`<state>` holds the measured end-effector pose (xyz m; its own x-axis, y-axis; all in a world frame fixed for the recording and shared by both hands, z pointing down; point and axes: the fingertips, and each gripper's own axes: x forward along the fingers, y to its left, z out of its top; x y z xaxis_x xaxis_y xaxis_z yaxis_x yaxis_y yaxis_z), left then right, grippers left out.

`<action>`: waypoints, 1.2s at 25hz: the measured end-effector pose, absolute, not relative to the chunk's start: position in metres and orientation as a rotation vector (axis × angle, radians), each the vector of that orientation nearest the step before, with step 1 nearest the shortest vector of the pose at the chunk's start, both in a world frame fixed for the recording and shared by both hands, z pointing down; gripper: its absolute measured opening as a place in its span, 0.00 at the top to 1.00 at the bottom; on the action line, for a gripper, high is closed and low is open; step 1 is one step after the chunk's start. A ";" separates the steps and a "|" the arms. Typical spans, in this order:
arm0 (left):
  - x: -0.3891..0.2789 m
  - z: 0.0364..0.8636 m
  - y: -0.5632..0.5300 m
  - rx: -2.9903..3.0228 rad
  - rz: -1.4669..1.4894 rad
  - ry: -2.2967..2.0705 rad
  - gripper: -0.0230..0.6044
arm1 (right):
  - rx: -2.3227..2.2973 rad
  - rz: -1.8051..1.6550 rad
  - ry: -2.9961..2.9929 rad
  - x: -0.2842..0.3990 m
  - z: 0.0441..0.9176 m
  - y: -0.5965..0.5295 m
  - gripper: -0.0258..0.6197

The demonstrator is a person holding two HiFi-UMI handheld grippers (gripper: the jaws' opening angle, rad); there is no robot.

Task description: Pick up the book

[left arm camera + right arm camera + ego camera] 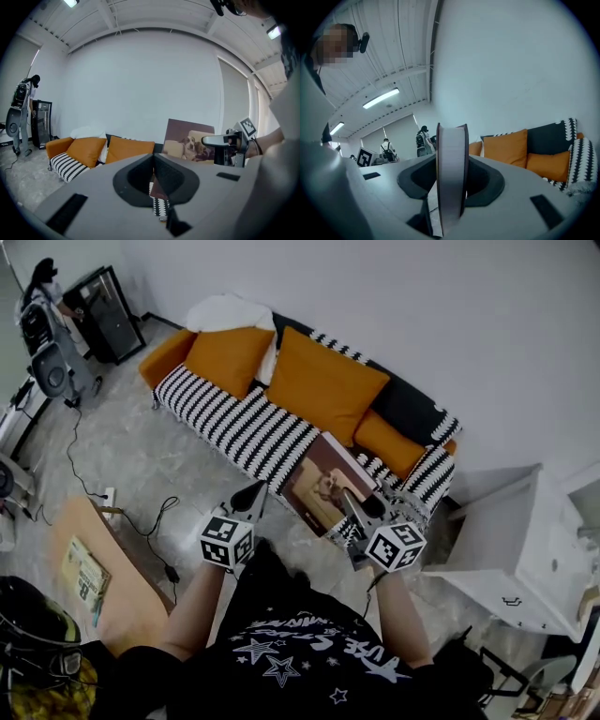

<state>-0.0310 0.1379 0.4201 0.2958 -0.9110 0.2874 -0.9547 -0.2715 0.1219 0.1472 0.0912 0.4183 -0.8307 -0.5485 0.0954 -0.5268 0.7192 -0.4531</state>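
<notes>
My right gripper (349,498) is shut on the book (326,486), a brown-covered one with a dog picture, and holds it up in front of the sofa. The right gripper view shows the book (451,178) edge-on, pages toward the camera, clamped between the two jaws. My left gripper (260,487) hangs to the left of the book and apart from it, its jaws together with nothing in them. In the left gripper view, the book (187,140) stands upright at the right, with the right gripper (220,140) gripping its near edge.
Behind the book is a sofa (234,423) with a black-and-white striped throw and orange cushions (323,385). A white cabinet (511,549) is at the right. A wooden table (117,568) with a booklet sits at lower left. Cables cross the floor (122,465).
</notes>
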 end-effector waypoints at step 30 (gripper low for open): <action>-0.055 0.425 0.226 2.389 0.236 -1.518 0.95 | -1.092 -0.772 2.824 0.124 0.423 0.208 0.72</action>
